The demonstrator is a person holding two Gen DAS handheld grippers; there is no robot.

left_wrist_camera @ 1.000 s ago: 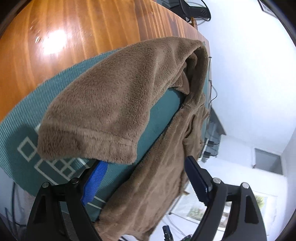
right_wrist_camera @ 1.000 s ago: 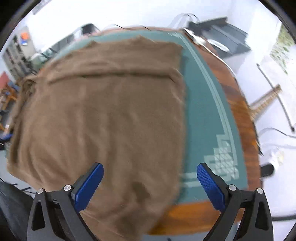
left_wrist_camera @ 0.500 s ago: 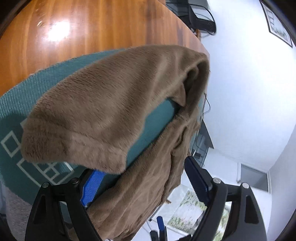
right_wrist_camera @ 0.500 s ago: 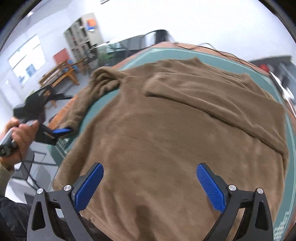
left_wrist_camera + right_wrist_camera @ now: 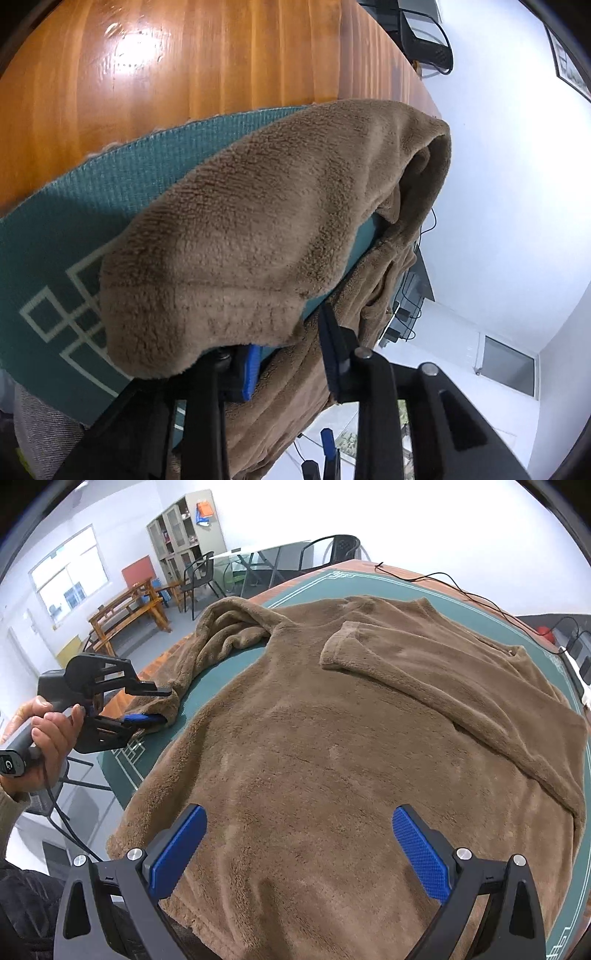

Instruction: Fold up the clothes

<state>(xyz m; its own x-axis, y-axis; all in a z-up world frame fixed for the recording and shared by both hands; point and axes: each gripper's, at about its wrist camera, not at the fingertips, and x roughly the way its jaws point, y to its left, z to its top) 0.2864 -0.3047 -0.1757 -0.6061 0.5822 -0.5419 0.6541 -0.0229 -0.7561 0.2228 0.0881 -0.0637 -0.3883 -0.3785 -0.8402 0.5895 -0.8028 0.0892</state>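
Observation:
A brown fleece sweater (image 5: pixel 332 746) lies spread on a green mat (image 5: pixel 436 602), its right sleeve folded across the chest. Its left sleeve (image 5: pixel 258 229) runs out to the mat's left side. My left gripper (image 5: pixel 288 354) has its jaws around the sleeve cuff (image 5: pixel 177 325), partly closed, with a gap still between them; it also shows in the right wrist view (image 5: pixel 155 705) at the cuff. My right gripper (image 5: pixel 299 845) is open and empty above the sweater's lower body.
The green mat (image 5: pixel 74 229) covers a glossy wooden table (image 5: pixel 184 55). A black cable (image 5: pixel 461 590) trails along the table's far edge. Chairs, benches and a cabinet (image 5: pixel 184 528) stand in the room behind.
My left gripper's jaws have narrowed around the sleeve cuff. My right gripper has swung left, from the sweater's right edge to over its lower body, and now faces the left gripper.

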